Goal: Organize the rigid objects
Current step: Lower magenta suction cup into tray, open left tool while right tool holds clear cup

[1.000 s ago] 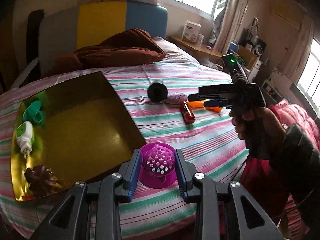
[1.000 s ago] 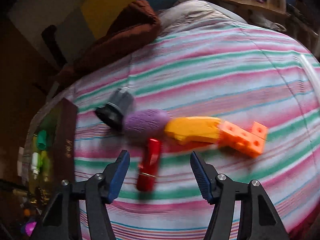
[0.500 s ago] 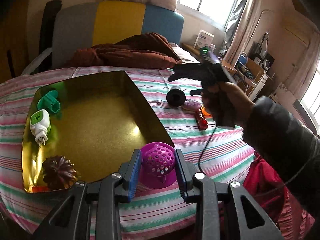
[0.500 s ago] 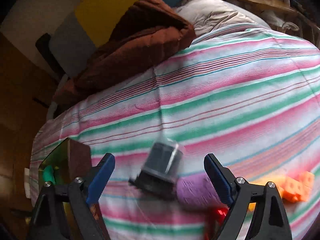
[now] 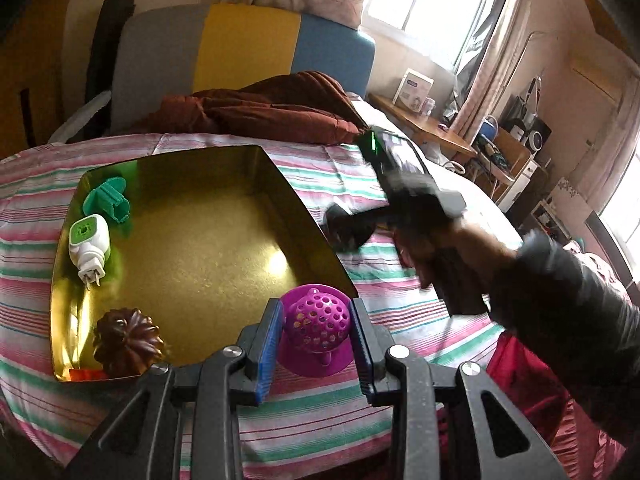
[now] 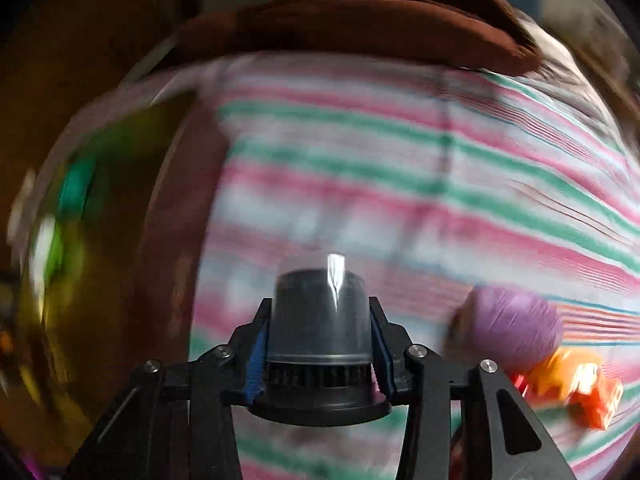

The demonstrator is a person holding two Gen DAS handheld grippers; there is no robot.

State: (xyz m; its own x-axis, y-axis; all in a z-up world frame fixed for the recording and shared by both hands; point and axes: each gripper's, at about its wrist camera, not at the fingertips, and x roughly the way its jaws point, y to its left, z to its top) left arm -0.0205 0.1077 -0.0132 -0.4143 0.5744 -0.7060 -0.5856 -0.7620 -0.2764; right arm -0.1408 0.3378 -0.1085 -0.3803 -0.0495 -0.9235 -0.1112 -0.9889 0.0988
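My left gripper (image 5: 316,332) is shut on a magenta perforated strainer (image 5: 318,326), held at the near right corner of a gold tray (image 5: 200,248). The tray holds a green clip (image 5: 108,202), a white and green plug (image 5: 89,244) and a dark brown fluted mould (image 5: 126,342). My right gripper (image 6: 318,340) is shut on a black cap-like cylinder (image 6: 318,320) over the striped cloth, beside the tray's right wall (image 6: 160,248). In the left wrist view it (image 5: 348,228) is blurred, just right of the tray.
A purple oval object (image 6: 516,330), an orange toy (image 6: 576,380) and a bit of red lie on the striped cloth (image 6: 400,160) to the right. A brown blanket (image 5: 260,108) lies at the far edge. Furniture stands beyond.
My right gripper closed on the black cylinder and moved left toward the tray with it. My left gripper kept hold of the strainer and shifted slightly toward the tray's corner.
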